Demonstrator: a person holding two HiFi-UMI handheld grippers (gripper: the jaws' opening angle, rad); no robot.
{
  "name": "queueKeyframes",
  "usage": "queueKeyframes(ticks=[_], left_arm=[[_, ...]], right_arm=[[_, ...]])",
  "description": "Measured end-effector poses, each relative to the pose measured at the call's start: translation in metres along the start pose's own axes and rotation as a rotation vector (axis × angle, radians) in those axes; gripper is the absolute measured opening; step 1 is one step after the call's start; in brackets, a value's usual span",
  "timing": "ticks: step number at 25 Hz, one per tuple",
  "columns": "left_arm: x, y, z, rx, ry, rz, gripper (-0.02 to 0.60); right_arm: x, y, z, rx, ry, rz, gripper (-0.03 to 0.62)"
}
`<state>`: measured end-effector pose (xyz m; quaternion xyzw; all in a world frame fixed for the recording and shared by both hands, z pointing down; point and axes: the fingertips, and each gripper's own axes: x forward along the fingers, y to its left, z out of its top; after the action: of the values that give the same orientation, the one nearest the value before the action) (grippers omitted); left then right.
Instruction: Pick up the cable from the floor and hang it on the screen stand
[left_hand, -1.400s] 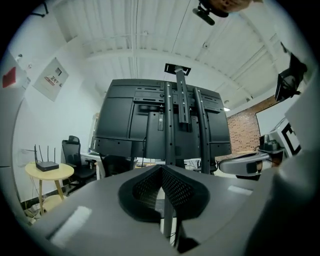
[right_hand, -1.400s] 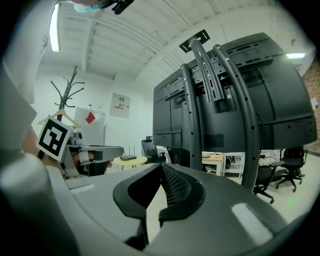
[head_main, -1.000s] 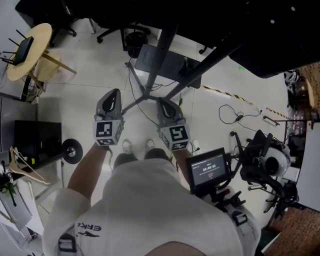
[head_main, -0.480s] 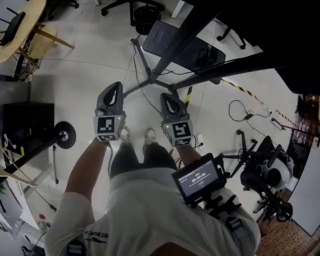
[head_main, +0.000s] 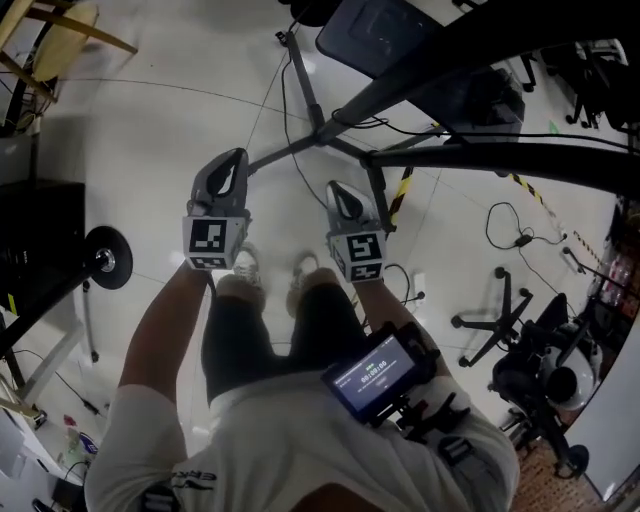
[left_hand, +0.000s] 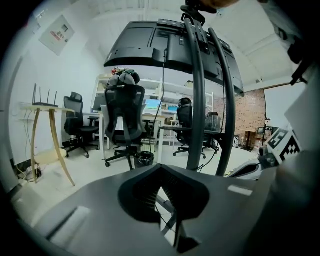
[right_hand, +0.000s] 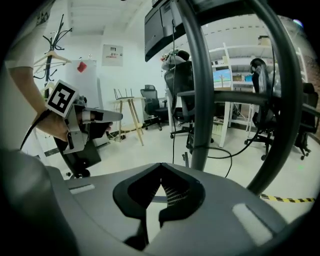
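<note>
Calls for a reach toward 3 o'clock: cable (head_main: 520, 240) on the floor (head_main: 150, 140), nearer right claw (head_main: 340, 192) than left claw (head_main: 236, 160); both closed, empty.

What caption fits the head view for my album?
Left gripper and right gripper, jaws shut and empty, held over the floor near the screen stand.

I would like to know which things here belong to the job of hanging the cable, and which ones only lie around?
For the job:
- black cable on the floor, probably the one to pick up
- screen stand
- left gripper and right gripper, both shut and empty

Lying about:
- office chair base
- camera rig
- round black disc
- striped tape
</note>
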<state>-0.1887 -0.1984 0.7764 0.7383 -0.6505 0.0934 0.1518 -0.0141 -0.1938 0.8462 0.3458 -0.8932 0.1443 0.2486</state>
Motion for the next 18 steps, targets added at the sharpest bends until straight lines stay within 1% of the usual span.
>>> queueKeyframes(ticks=[7, 12, 15, 18], left_arm=[[0.064, 0.034, -0.105, 0.004, 0.011, -0.044, 0.002], [0.118, 0.051, -0.184, 0.028, -0.016, -0.086, 0.002], [0.142, 0.054, -0.221, 0.041, -0.029, -0.106, 0.002], [0.156, 0.052, -0.25, 0.039, -0.03, -0.138, 0.002]], right_arm=[[0.092, -0.019, -0.086, -0.02, 0.011, 0.005, 0.014], [0.153, -0.043, -0.15, -0.033, 0.006, 0.007, 0.014], [0.182, -0.051, -0.19, -0.061, 0.015, 0.022, 0.014], [0.2, -0.05, -0.227, -0.077, 0.027, 0.045, 0.014]])
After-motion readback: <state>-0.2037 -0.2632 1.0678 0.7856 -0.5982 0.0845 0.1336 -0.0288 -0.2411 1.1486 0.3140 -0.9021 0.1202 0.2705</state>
